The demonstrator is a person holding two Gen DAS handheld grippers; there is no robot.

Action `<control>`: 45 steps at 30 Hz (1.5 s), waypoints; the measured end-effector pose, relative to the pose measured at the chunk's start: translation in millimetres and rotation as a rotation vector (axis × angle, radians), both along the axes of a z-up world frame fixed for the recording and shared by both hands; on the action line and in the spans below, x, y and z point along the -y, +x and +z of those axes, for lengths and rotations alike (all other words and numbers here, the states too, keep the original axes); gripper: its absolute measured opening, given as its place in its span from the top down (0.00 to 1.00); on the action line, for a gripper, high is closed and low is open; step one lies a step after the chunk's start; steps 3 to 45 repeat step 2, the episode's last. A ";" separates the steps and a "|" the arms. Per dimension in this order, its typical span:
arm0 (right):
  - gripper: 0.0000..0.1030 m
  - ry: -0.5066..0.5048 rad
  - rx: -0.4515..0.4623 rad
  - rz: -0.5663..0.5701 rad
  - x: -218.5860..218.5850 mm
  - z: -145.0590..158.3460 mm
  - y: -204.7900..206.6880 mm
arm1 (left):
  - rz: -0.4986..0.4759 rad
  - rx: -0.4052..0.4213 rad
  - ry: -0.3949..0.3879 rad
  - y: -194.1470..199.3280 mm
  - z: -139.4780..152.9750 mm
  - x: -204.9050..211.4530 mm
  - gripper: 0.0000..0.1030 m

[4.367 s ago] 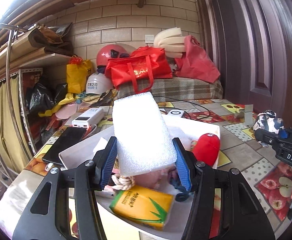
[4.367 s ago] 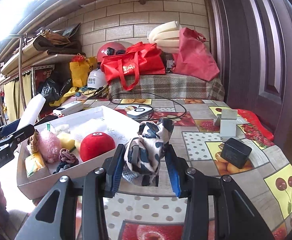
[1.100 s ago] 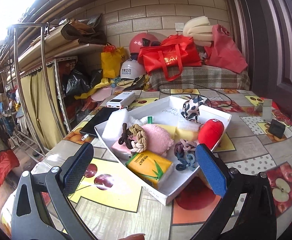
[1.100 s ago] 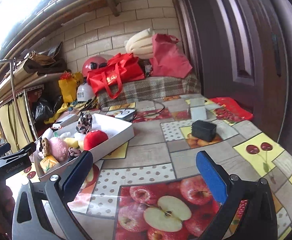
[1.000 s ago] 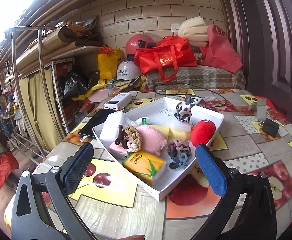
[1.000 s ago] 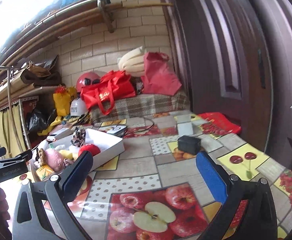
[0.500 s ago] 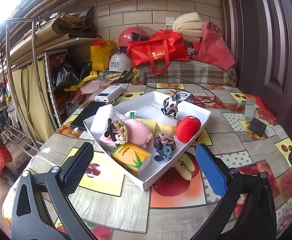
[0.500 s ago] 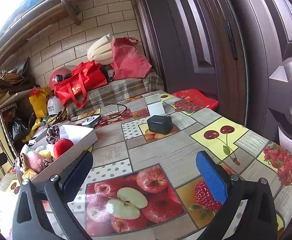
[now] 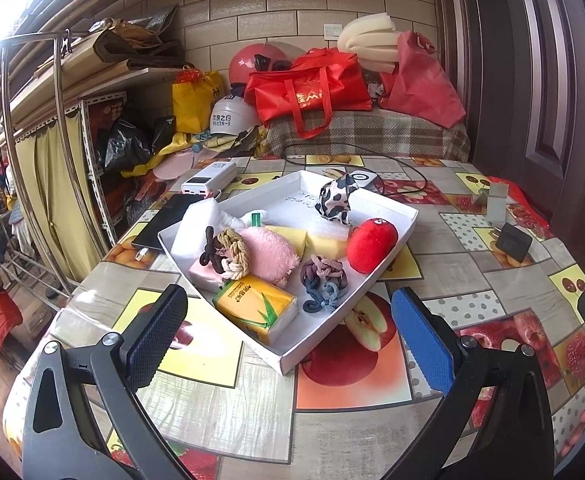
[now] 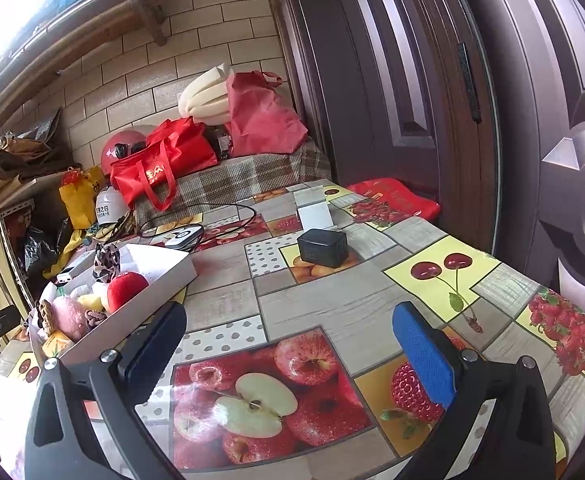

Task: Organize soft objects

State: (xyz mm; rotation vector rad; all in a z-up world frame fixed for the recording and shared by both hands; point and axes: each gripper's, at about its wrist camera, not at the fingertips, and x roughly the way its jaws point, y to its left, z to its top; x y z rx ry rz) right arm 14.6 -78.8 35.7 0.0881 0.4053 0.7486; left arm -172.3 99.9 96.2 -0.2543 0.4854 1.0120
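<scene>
A white tray (image 9: 408, 222) on the fruit-print table holds soft things: a white foam block (image 9: 190, 224), a pink plush (image 9: 270, 254), a rope knot (image 9: 234, 254), yellow sponges (image 9: 312, 240), a red plush (image 9: 372, 244), a cow-print cloth (image 9: 336, 200), a braided scrunchie (image 9: 324, 280) and a yellow tissue pack (image 9: 256, 308). My left gripper (image 9: 288, 336) is open and empty, just in front of the tray. My right gripper (image 10: 288, 348) is open and empty over the table, right of the tray (image 10: 164, 280).
A black charger (image 10: 322, 247) and a white block (image 10: 314, 210) sit on the table's right part. A power bank (image 9: 210, 178), a black phone (image 9: 168, 220) and a cabled white device (image 9: 362, 178) lie behind the tray. Bags and helmets crowd the back; a door is at right.
Both grippers let go of the foam block and the cow-print cloth, which now lie in the tray. Both have opened wide and pulled back; the right has turned toward the door side.
</scene>
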 end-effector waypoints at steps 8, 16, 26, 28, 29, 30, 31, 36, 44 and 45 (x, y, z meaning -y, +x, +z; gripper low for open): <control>0.00 0.001 -0.001 0.001 -0.1 0.1 -0.3 | 0.003 0.000 0.001 0.2 0.0 0.4 0.00; 0.00 0.001 -0.001 0.001 -0.1 0.1 -0.3 | 0.003 0.000 0.001 0.2 0.0 0.4 0.00; 0.00 0.001 -0.001 0.001 -0.1 0.1 -0.3 | 0.003 0.000 0.001 0.2 0.0 0.4 0.00; 0.00 0.001 -0.001 0.001 -0.1 0.1 -0.3 | 0.003 0.000 0.001 0.2 0.0 0.4 0.00; 0.00 0.001 -0.001 0.001 -0.1 0.1 -0.3 | 0.003 0.000 0.001 0.2 0.0 0.4 0.00; 0.00 0.001 -0.001 0.001 -0.1 0.1 -0.3 | 0.003 0.000 0.001 0.2 0.0 0.4 0.00; 0.00 0.001 -0.001 0.001 -0.1 0.1 -0.3 | 0.003 0.000 0.001 0.2 0.0 0.4 0.00; 0.00 0.001 -0.001 0.001 -0.1 0.1 -0.3 | 0.003 0.000 0.001 0.2 0.0 0.4 0.00; 0.00 0.001 -0.001 0.001 -0.1 0.1 -0.3 | 0.003 0.000 0.001 0.2 0.0 0.4 0.00; 0.00 0.001 -0.001 0.001 -0.1 0.1 -0.3 | 0.003 0.000 0.001 0.2 0.0 0.4 0.00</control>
